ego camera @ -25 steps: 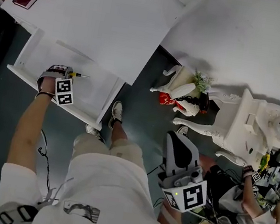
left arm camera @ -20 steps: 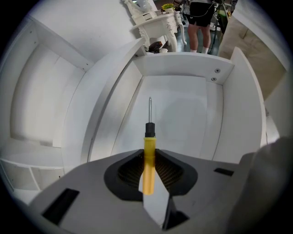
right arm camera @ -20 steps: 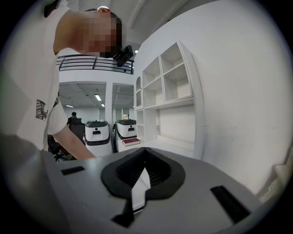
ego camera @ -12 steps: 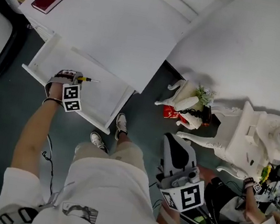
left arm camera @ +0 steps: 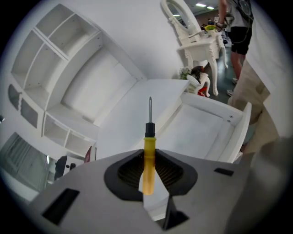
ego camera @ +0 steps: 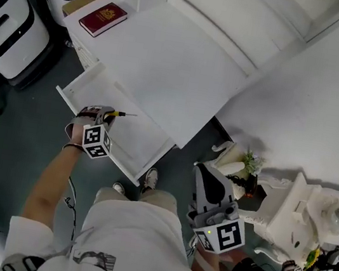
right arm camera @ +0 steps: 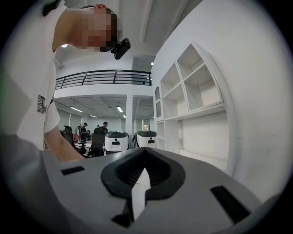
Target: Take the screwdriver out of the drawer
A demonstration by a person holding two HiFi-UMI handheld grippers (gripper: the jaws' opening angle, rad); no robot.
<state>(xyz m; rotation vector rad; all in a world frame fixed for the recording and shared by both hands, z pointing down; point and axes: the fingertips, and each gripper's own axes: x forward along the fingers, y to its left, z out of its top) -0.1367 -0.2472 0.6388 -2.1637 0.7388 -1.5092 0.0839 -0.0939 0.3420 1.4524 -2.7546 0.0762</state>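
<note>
Change: left tongs (ego camera: 110, 115) and screwdriver (ego camera: 120, 114) lifted together since a second ago, grip the same; drawer and table now lower and further right in the head view.
Upper left of head view: red booklet (ego camera: 103, 18) flat on a low ledge, beside white rounded bins (ego camera: 7, 27).
Left tongs: left of centre in the head view, clamped narrowly on the screwdriver's yellow handle (left arm camera: 149, 157); in the left gripper view, tongs (left arm camera: 149, 176) pinching the handle from both sides.
Screwdriver: out of the drawer's bed, held in the air over it; black collar and thin metal shaft sticking out past the tips toward the table edge.
Drawer (ego camera: 131, 139): pulled open under the table, white, nothing visible inside.
Table (ego camera: 169, 61): broad white top, centre of the head view.
Right tongs (ego camera: 209, 177): lower right of the head view, well apart from the drawer; tips drawn together in the right gripper view (right arm camera: 143, 170), nothing between them.
Far right: ornate white dressing table (ego camera: 312, 207).
</note>
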